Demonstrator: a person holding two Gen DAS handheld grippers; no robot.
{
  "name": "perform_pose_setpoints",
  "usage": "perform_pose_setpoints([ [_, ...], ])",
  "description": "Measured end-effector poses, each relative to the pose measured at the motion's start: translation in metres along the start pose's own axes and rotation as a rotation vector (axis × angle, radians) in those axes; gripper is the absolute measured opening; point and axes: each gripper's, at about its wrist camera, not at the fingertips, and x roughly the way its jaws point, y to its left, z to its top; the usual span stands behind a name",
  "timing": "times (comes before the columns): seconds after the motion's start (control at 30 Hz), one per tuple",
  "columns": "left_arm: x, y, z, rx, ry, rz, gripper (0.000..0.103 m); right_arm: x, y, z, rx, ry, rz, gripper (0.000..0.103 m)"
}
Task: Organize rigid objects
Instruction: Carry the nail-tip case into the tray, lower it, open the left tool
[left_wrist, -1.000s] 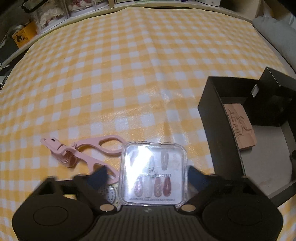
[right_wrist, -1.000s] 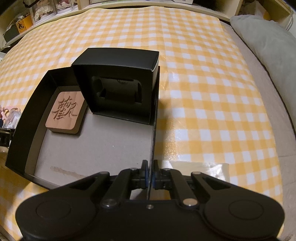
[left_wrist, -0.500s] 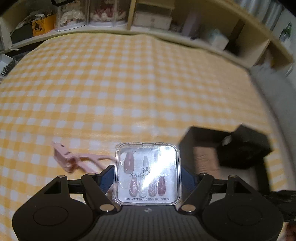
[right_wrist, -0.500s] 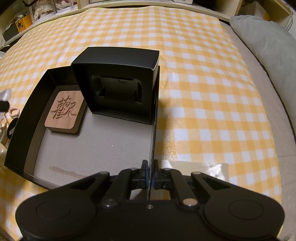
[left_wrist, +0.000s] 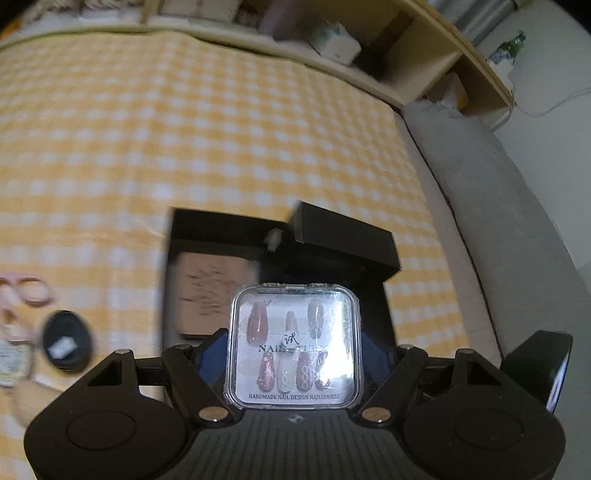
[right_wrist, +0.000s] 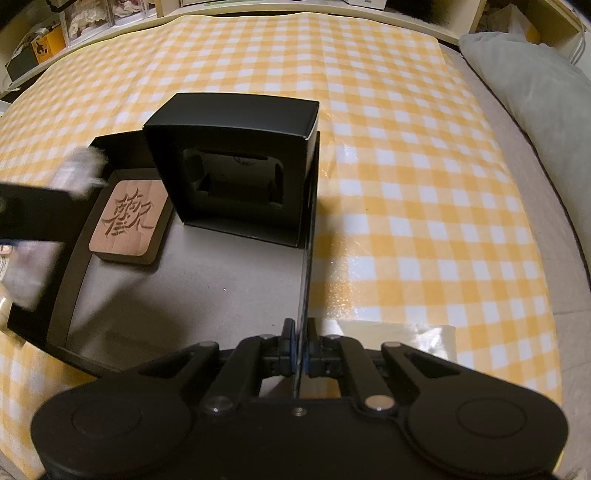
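blurred: pink scissors (left_wrist: 31, 291); left tongs (right_wrist: 40, 210) | cut off: pillow (right_wrist: 535, 74)

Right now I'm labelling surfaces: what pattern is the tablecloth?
Yellow-and-white checks on the tablecloth; clearest in the right wrist view.

On the bench (right_wrist: 406, 147), the tray (right_wrist: 184, 295) holds a carved block (right_wrist: 129, 221) at its far left and an upright box (right_wrist: 236, 177) to the block's right. A pillow (right_wrist: 535, 92) lies far right.

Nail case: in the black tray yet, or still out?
Out. The nail case is clamped in the left gripper, above the black tray.
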Motion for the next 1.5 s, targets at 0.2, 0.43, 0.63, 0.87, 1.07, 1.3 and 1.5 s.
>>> perform_pose_setpoints([
  [0.2,0.047,-0.021,0.005,0.006,0.08,-0.008,0.075,0.0,0.0,0.0,-0.003,0.0,-0.002,0.005],
  [0.43,0.085,-0.032,0.007,0.01,0.125,0.034,0.075,0.0,0.0,0.001,-0.003,0.0,0.005,0.005],
  [0.63,0.099,-0.03,0.005,-0.011,0.087,0.036,0.076,0.0,-0.002,0.002,-0.002,-0.001,0.008,0.005],
  [0.87,0.099,-0.016,0.005,-0.1,0.096,0.013,0.09,0.0,-0.005,0.001,0.0,0.0,0.016,0.005],
  [1.07,0.086,-0.015,0.006,-0.079,0.114,-0.008,0.09,0.0,-0.005,0.0,0.0,-0.001,0.016,0.005],
  [1.3,0.054,-0.024,0.002,-0.004,0.097,0.01,0.091,-0.001,-0.005,-0.001,0.005,-0.001,0.022,0.005],
  [1.5,0.025,-0.027,0.001,0.053,0.06,0.016,0.097,0.0,-0.007,-0.002,0.013,-0.002,0.03,0.005],
])
